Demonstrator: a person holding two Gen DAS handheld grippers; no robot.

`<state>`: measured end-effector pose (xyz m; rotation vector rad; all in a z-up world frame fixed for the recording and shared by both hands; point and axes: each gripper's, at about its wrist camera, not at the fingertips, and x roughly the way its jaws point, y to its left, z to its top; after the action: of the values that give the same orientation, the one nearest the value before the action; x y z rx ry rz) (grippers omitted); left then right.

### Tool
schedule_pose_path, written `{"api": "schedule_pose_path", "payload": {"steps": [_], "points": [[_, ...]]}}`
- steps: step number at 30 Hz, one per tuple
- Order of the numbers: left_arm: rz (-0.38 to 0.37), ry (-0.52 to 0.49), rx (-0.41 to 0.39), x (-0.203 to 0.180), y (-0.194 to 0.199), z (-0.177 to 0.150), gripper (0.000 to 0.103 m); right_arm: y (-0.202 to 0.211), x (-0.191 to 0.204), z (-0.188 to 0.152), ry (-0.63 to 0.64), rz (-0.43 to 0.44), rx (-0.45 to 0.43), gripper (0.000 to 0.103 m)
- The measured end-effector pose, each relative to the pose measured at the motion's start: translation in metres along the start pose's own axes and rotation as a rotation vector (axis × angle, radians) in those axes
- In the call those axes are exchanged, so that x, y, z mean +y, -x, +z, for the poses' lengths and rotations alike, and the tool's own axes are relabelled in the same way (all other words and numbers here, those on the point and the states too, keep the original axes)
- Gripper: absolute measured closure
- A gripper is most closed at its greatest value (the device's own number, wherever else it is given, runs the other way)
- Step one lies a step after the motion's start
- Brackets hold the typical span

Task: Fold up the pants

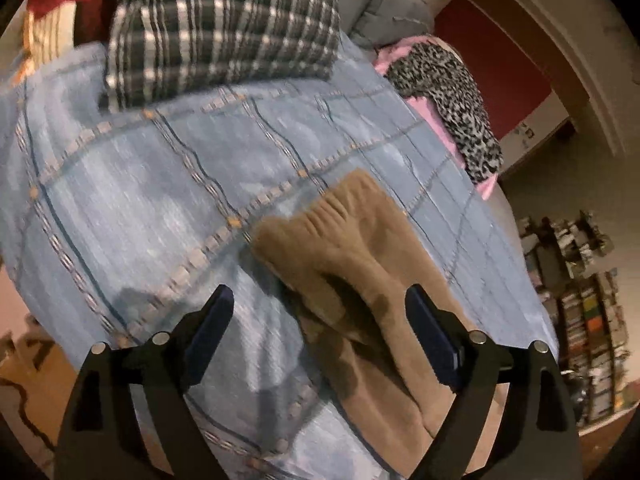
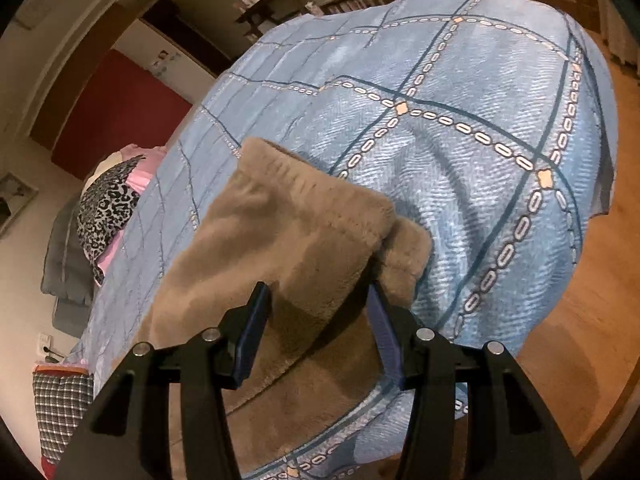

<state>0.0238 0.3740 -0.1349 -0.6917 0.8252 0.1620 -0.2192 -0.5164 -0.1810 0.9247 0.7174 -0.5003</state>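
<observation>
Here we see brown pants (image 2: pixel 280 240) lying on the bed's blue blanket (image 2: pixel 460 152). Our left tongs (image 1: pixel 320 312) and right tongs (image 2: pixel 316 304) hang open above them. Bookshelves (image 1: pixel 580 320) stand nearby.

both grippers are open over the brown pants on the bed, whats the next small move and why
Probably lower both and close on the fabric. The left gripper and right gripper both stand open above the brown pants, which lie folded over on the blue bedspread, and neither grips cloth.
</observation>
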Motion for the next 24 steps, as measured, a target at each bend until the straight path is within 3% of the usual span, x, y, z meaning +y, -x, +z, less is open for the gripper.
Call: {"api": "schedule_pose_path", "payload": {"steps": [12,18,19,21,22,24], "points": [[-0.167,0.052,0.101,-0.037,-0.027,-0.016,0.014,-0.014,0.007,0.012,-0.01,0.039,-0.02,0.052],[-0.154,0.068,0.14,-0.053,-0.056,-0.006,0.016,-0.022,0.01,0.018,-0.004,0.038,-0.023,0.052],[-0.143,0.063,0.142,-0.054,-0.058,-0.005,0.02,-0.022,0.009,0.019,-0.003,0.035,-0.022,0.052],[-0.117,0.023,0.161,-0.063,-0.069,-0.004,0.049,-0.024,0.01,0.019,-0.004,0.025,-0.022,0.054],[-0.099,0.016,0.168,-0.064,-0.073,-0.003,0.056,-0.024,0.012,0.02,0.001,0.019,-0.024,0.055],[-0.072,0.028,0.186,-0.062,-0.082,-0.001,0.087,-0.025,0.015,0.022,0.012,0.0,-0.03,0.06]]}}
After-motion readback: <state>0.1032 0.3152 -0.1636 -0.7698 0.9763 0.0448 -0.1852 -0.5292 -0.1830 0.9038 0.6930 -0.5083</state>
